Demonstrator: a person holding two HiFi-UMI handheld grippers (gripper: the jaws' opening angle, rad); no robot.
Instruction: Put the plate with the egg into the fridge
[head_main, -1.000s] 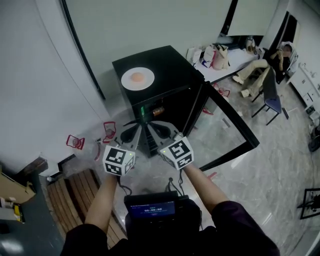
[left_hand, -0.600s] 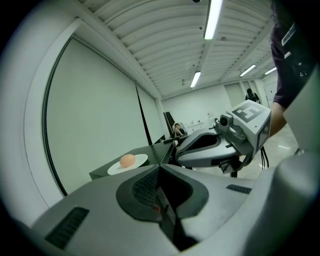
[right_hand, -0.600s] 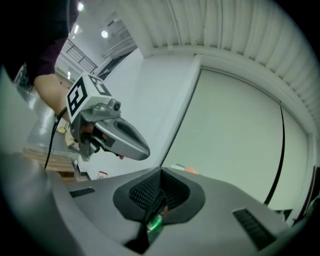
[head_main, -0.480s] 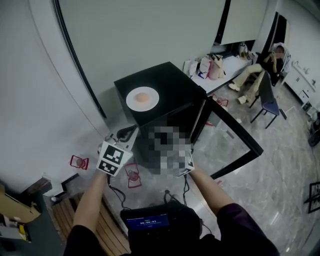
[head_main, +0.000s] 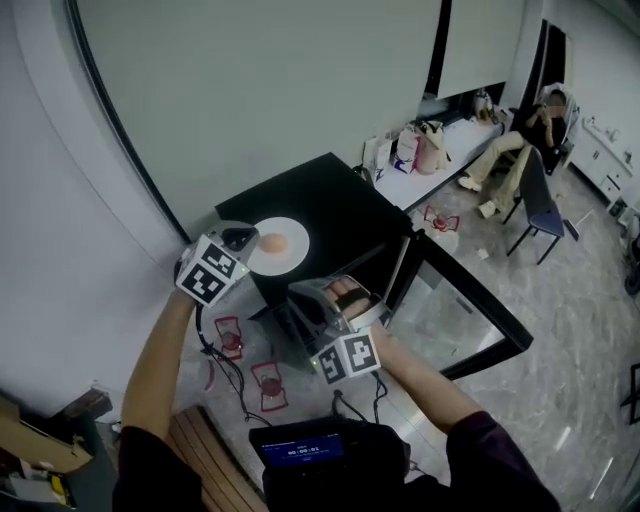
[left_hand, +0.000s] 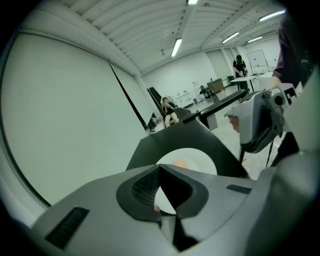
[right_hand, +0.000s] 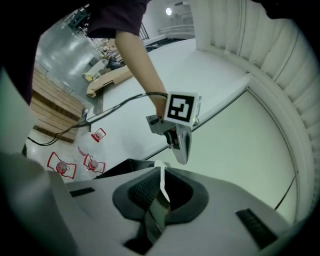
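On top of the black mini fridge (head_main: 335, 210) sits the plate (head_main: 292, 252) with the egg (head_main: 272, 242). Left gripper (left_hand: 159, 167) and right gripper (right_hand: 161, 171) both have fingers closed, empty. I'd open up first, pinch the rim, and keep it level so the egg doesn't roll.

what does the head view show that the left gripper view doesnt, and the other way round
Only the head view: red-labelled bottles on the floor and wooden slats. Only the left gripper view: ceiling light strips and the left gripper's jaws up close, shut together. Both: the plate with the egg on the fridge top, and the right gripper.
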